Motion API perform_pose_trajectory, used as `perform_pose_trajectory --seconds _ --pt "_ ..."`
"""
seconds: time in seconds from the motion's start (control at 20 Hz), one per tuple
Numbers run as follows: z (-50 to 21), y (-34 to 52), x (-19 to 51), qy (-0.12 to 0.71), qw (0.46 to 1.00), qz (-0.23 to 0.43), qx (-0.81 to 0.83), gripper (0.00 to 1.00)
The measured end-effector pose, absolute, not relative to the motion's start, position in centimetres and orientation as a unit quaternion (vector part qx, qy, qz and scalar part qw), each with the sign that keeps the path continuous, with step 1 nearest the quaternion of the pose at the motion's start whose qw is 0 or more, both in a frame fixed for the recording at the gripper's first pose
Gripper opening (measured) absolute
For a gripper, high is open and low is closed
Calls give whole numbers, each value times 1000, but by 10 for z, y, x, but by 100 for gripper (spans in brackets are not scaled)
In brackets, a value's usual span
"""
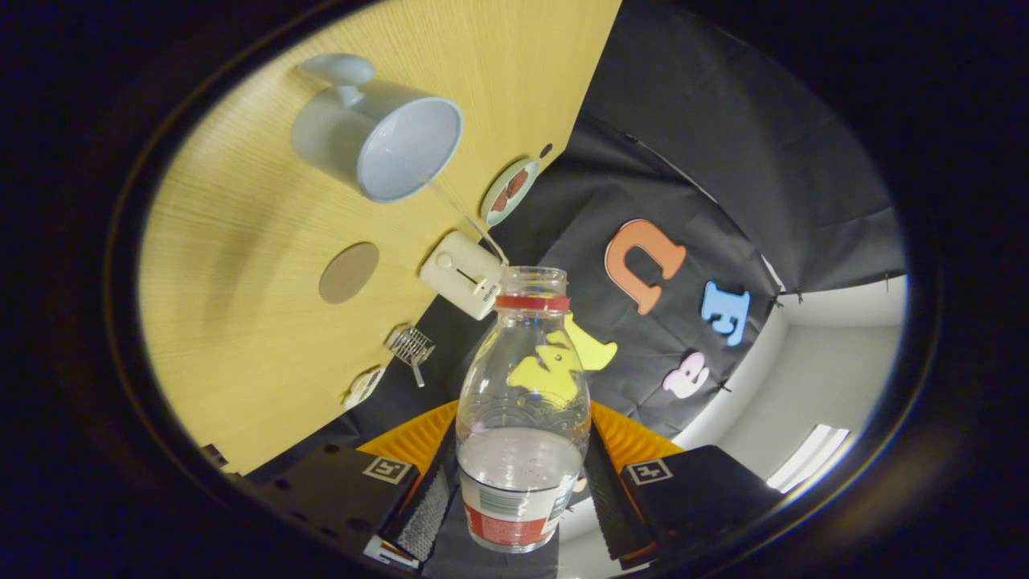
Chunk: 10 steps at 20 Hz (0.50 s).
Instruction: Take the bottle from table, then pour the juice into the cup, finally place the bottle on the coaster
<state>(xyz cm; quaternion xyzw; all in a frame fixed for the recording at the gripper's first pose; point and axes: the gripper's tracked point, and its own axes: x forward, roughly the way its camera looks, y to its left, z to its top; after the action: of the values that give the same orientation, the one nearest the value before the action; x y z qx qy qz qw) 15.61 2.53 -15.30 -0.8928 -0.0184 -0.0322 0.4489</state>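
Gripper (514,490), forward view: two broad, flat-topped finger blocks of dark casing; each carries a small square white tag printed with a black coded marker on its upper face; small round holes or screw recesses dot the left block; ribbed, finely textured pads (426,503) line the inner faces; orange ridged panels rise fan-like behind both blocks.

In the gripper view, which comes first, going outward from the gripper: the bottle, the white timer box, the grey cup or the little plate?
1. Bottle: clamped between the fingers of the gripper.
2. White timer box: on the table beside the bottle's open neck.
3. Grey cup and little plate: both beyond the box; too close to rank.
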Motion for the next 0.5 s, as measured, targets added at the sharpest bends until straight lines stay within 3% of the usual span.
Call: perform_pose_trajectory --seconds 0.5 --pt "-146 38 157 -14 432 -26 -902 82"
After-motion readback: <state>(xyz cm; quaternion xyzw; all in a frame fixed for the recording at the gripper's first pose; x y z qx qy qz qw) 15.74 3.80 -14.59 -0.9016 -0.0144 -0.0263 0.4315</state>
